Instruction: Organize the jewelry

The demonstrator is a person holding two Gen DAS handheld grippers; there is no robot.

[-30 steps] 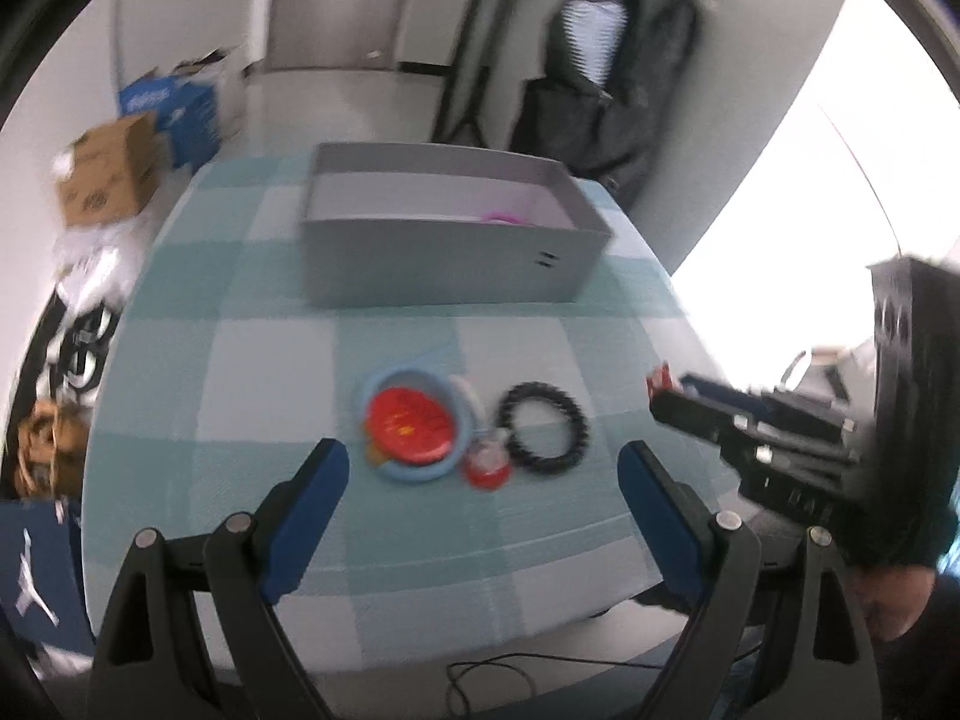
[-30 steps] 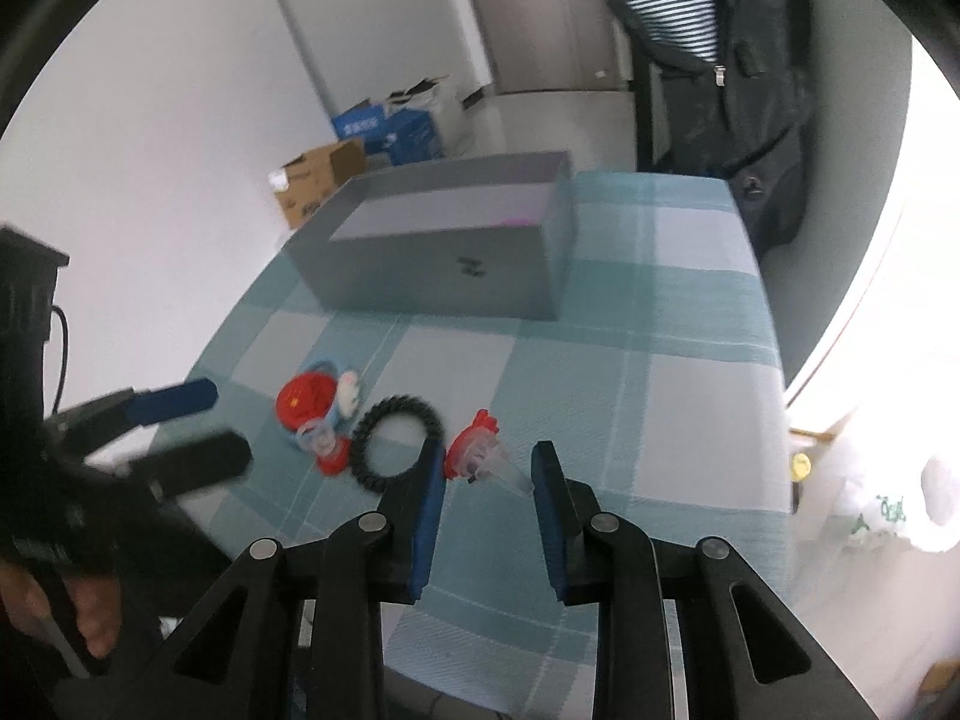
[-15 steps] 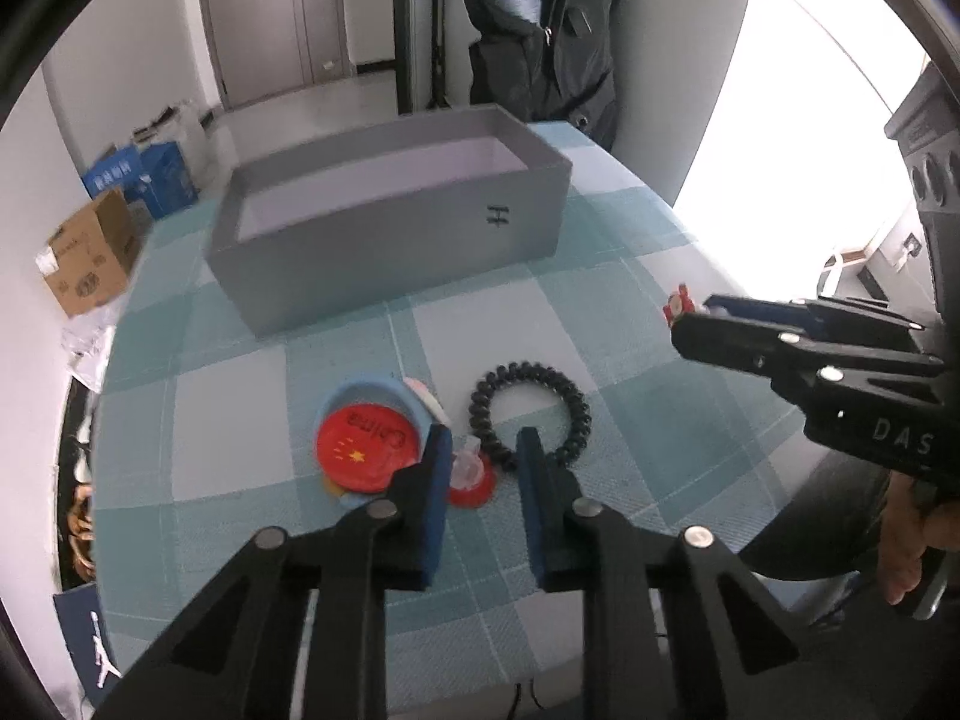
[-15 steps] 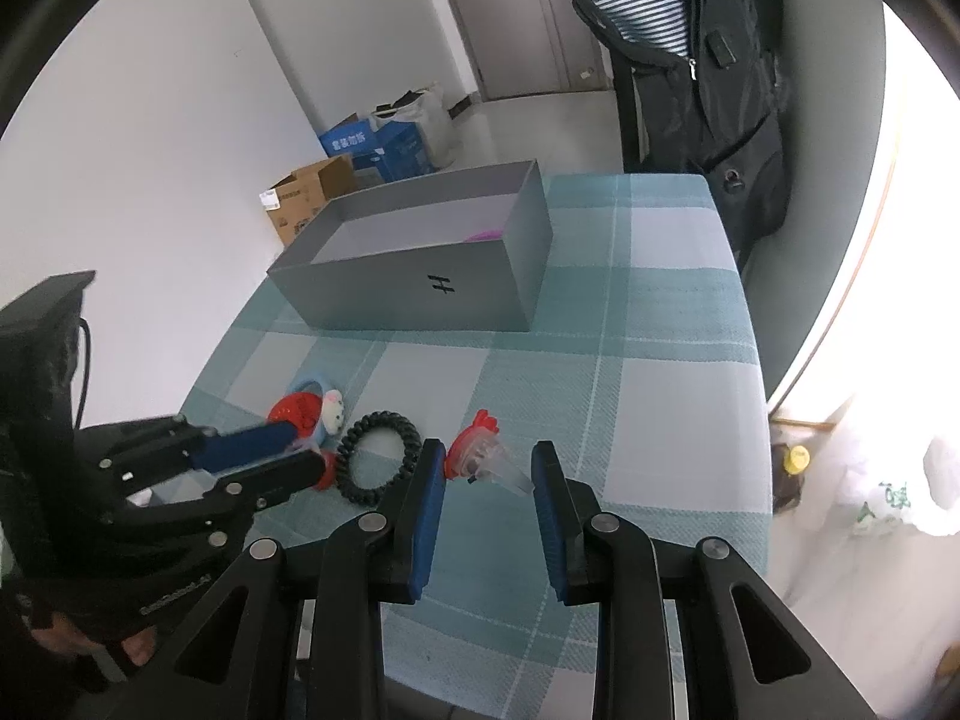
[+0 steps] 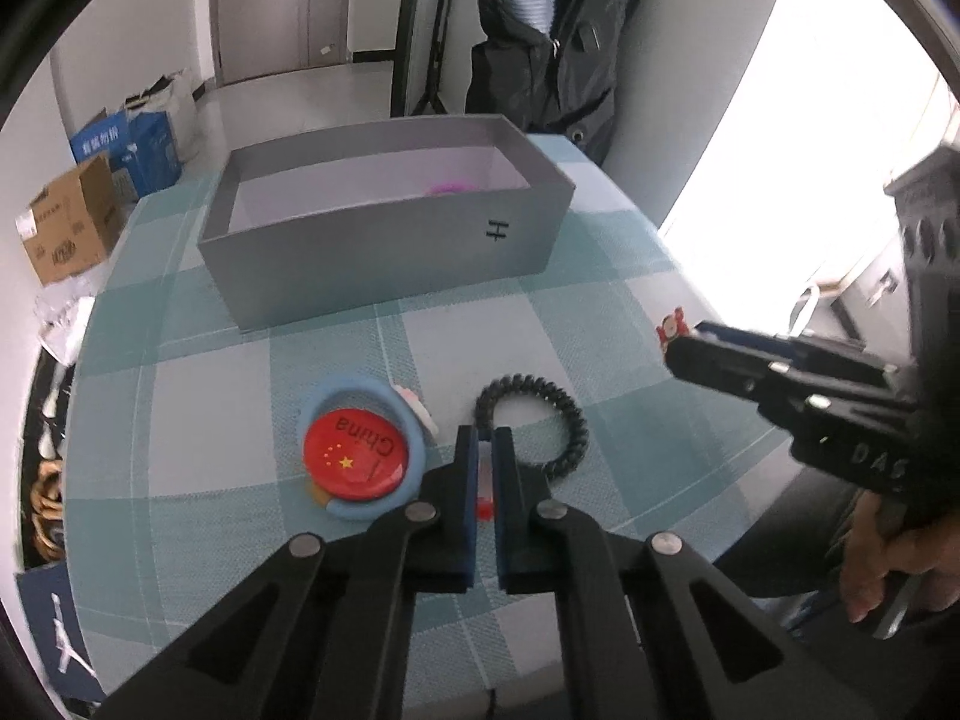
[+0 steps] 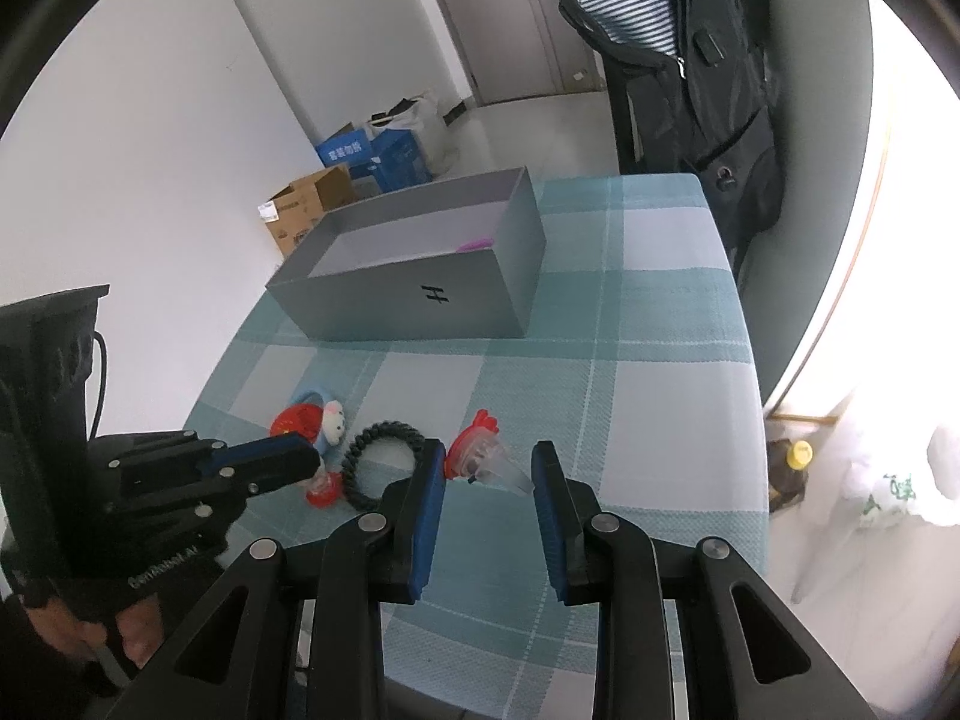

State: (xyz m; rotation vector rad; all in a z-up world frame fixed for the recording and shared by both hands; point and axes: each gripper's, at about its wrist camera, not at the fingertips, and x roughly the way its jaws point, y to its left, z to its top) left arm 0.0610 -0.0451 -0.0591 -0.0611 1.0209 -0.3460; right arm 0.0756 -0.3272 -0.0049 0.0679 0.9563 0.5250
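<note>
Fingers of the left gripper (image 5: 486,456) clench a small red-based clear trinket (image 5: 485,501); light, brittle, slippery; right gripper (image 6: 489,468) stands parted, empty.

Mostly hidden between left tongs (image 5: 486,450): small red-and-clear piece (image 5: 485,507), kind unclear. Only pink sliver (image 5: 451,187) seen over box (image 5: 384,264) wall. Worktop (image 5: 600,324) near edge cut off.

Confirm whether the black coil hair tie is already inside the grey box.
No, the black coil hair tie lies on the checked tablecloth, in front of the grey box.
</note>
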